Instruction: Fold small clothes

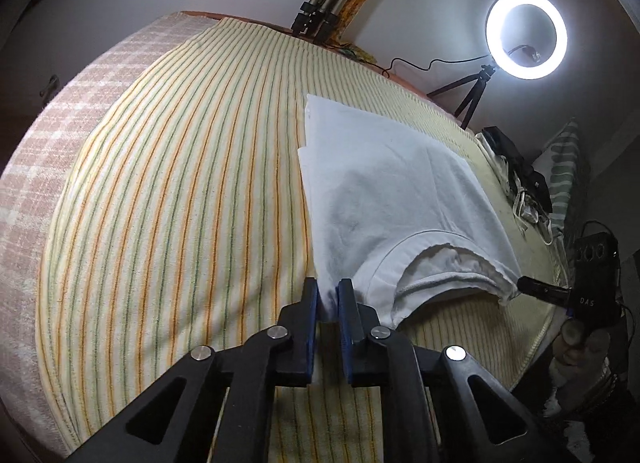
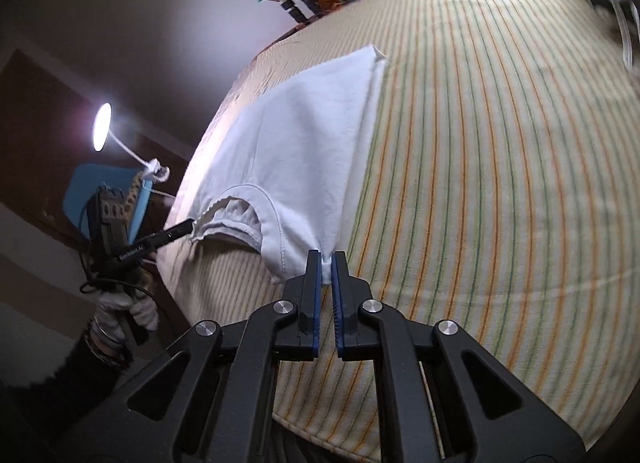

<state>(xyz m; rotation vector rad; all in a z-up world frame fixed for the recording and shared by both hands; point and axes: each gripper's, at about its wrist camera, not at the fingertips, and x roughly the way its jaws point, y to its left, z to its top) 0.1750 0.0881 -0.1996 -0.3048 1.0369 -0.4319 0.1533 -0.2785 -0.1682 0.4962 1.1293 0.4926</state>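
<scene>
A: Both claws pinch the white T-shirt's shoulders: left claw [image 1: 328, 295] clamped on one corner, right claw [image 2: 327, 263] nipped tight on the other.

B: Best lift both evenly, keeping the neckline taut.

A: Beyond the claws, the white T-shirt [image 1: 384, 183] lies narrow, sides folded in, on the striped bed [image 1: 180, 183].

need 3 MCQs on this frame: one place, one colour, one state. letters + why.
1. Where does the folded white cotton T-shirt lie?
A. on the striped yellow bedcover
B. on a chair
C. on the floor

2. What colour are the gripper pads?
A. red
B. blue
C. white

3. What is the left gripper doing?
A. hanging open above the shirt
B. pinching white cloth at the shirt's near end
C. holding a ring light

A: the shirt rests flat on the stripes.
B: blue strips line the fingers.
B: cloth sits between its pads.
</scene>
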